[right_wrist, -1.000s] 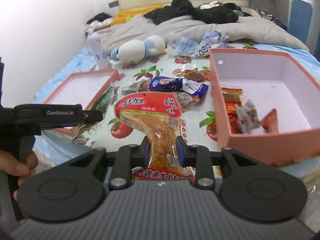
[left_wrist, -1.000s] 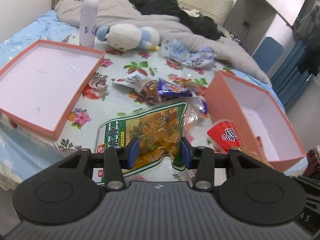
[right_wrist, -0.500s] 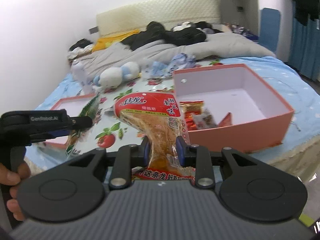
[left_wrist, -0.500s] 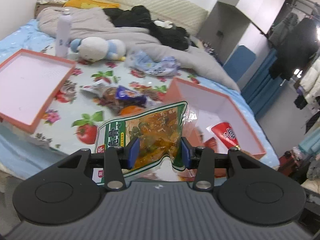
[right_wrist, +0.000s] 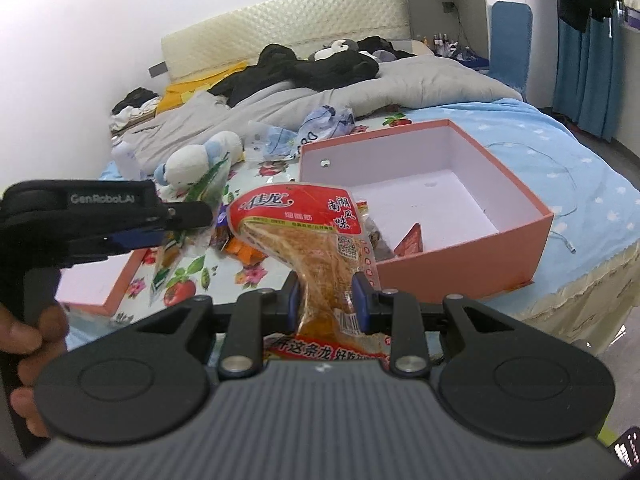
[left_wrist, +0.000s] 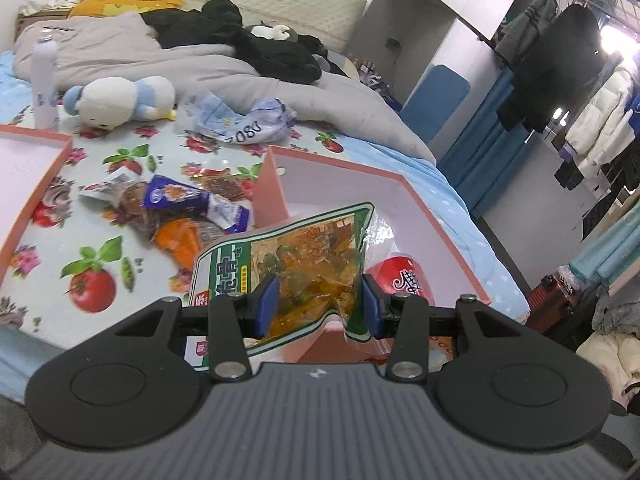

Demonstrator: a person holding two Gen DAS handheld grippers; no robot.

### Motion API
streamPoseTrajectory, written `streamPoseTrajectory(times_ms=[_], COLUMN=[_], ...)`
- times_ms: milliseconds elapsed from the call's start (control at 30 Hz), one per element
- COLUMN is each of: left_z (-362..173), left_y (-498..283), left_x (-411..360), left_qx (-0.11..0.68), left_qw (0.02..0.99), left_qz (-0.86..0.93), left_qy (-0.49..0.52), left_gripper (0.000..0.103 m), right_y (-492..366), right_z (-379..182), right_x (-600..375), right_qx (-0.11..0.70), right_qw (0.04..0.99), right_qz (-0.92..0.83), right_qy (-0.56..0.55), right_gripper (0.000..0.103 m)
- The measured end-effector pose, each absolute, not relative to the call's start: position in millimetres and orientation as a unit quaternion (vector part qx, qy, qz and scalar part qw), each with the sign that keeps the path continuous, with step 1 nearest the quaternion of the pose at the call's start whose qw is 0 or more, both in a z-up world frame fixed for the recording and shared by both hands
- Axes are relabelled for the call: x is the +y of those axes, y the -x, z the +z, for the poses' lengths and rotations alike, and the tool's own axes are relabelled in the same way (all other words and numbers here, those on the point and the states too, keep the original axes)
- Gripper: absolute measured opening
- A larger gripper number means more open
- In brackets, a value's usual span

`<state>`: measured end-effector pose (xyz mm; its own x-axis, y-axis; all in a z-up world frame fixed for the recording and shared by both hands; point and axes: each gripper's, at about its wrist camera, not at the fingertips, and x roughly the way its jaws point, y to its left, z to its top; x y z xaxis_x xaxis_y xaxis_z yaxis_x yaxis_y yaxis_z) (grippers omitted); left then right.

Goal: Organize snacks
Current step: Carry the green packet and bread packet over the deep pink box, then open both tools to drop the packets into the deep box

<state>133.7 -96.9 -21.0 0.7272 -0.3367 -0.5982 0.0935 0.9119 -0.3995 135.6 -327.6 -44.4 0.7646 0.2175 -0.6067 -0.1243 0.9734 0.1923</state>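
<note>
While both hands carry a packet toward the box, the scene reads as follows.

Left gripper (left_wrist: 318,300): clenched on the green-edged packet (left_wrist: 296,256), its blue pads pinching the packet's lower part so that the printed face stands up in the lower centre of the left view.

Right gripper (right_wrist: 326,300): clenched on the red-topped packet (right_wrist: 308,236), jaws squeezed narrow at the packet's waist; the bag bulges above and below the pinch, which looks like a firm hold for carrying.

Why held so: each packet is gripped low and kept upright, clear of the bed, probably so it can be lowered over the box wall without dragging.

Pink box (right_wrist: 516,236): open-topped, at centre right of the right view; a few small packets already lie in its near left corner, so it seems to be the collecting place.

Box lid (left_wrist: 36,200): upturned at the left edge of the left view, apart from the box.

Loose snacks (left_wrist: 180,204): a small heap on the flowered sheet between lid and box, not yet sorted.

Other hand (right_wrist: 28,344): seen at the lower left of the right view, gripping the left tool's handle.

Plush toy (left_wrist: 120,100): upper left, beyond the snacks, beside a white bottle (left_wrist: 43,80).
</note>
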Motion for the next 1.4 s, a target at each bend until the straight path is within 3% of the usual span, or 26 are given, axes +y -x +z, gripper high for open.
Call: streamPoseTrajectory(times_ms=[500, 700, 767, 967, 1133, 1200, 1400], left_z=[-33.4, -55.2, -62.9, -85.1, -98.7, -101.1, -91.4], left_y=[-260.4, -309.4, -326.2, -367.6, -390.3, -393.8, -384.8], left_x=[-163.8, -188.1, -195.8, -208.5, -213.3, -214.7, -213.9], left_qx=[0.380, 0.402, 0.410, 0.427, 0.438, 0.441, 0.435], left_qw=[0.901, 0.891, 0.888, 0.880, 0.875, 0.874, 0.877], left_qz=[-0.151, -0.167, -0.170, -0.169, -0.166, -0.167, -0.173], left_qy=[0.142, 0.129, 0.122, 0.119, 0.120, 0.117, 0.113], left_gripper=[0.048, 0.046, 0.040, 0.040, 0.040, 0.040, 0.040], right_y=[-244.4, -288.9, -303.2, -341.4, -357.7, -361.5, -357.8], right_z=[-48.9, -68.5, -75.8, -102.5, -116.6, -118.1, -103.9], right_x=[-384.9, -406.5, -411.9, -423.0, -429.3, -429.4, -431.7], right_qx=[0.334, 0.356, 0.366, 0.402, 0.419, 0.419, 0.398], right_qw=[0.939, 0.931, 0.927, 0.912, 0.903, 0.903, 0.912], right_qz=[0.059, 0.042, 0.040, 0.041, 0.047, 0.048, 0.052], right_qy=[-0.061, -0.067, -0.070, -0.071, -0.082, -0.081, -0.088], right_gripper=[0.030, 0.031, 0.031, 0.032, 0.047, 0.069, 0.072])
